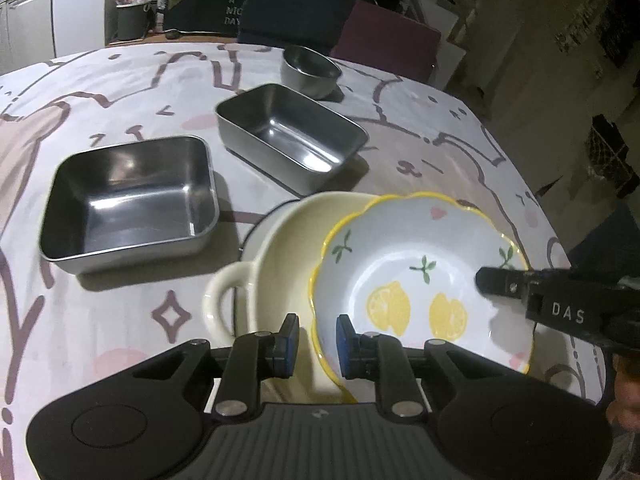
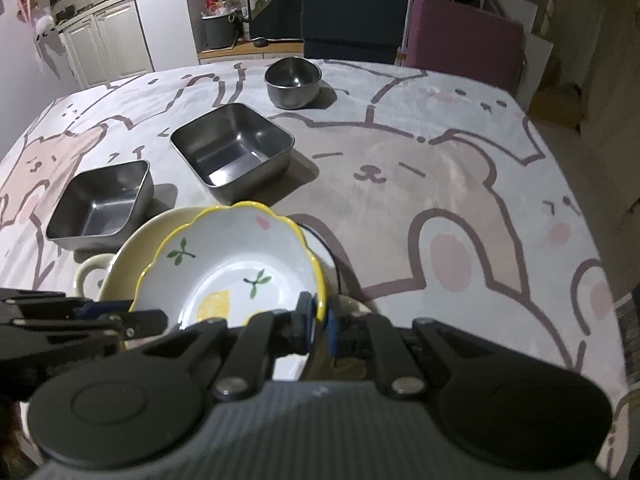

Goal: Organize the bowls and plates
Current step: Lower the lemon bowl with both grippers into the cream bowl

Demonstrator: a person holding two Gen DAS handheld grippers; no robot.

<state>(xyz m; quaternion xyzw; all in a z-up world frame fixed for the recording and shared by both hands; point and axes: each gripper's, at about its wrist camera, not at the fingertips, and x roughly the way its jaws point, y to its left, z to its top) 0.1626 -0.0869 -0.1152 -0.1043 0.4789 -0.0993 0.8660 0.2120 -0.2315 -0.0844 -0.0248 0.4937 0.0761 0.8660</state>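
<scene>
A white lemon-print bowl [image 1: 400, 264] [image 2: 224, 264] with a scalloped yellow rim lies tilted inside a larger cream bowl [image 1: 288, 248] [image 2: 128, 256] that has a loop handle. My right gripper [image 2: 320, 320] is shut on the lemon bowl's right rim; its black finger [image 1: 504, 284] shows in the left wrist view. My left gripper [image 1: 318, 344] [image 2: 148, 312] straddles the bowl's left rim. A gap shows beside each blue pad, so it stands open.
On the bear-print tablecloth [image 2: 440, 168] behind the bowls stand a square steel tray [image 1: 128, 200] [image 2: 100, 208], a rectangular steel tray [image 1: 292, 136] [image 2: 232, 148] and a round steel bowl [image 1: 310, 70] [image 2: 292, 80]. Two chairs [image 2: 464, 40] stand at the far edge.
</scene>
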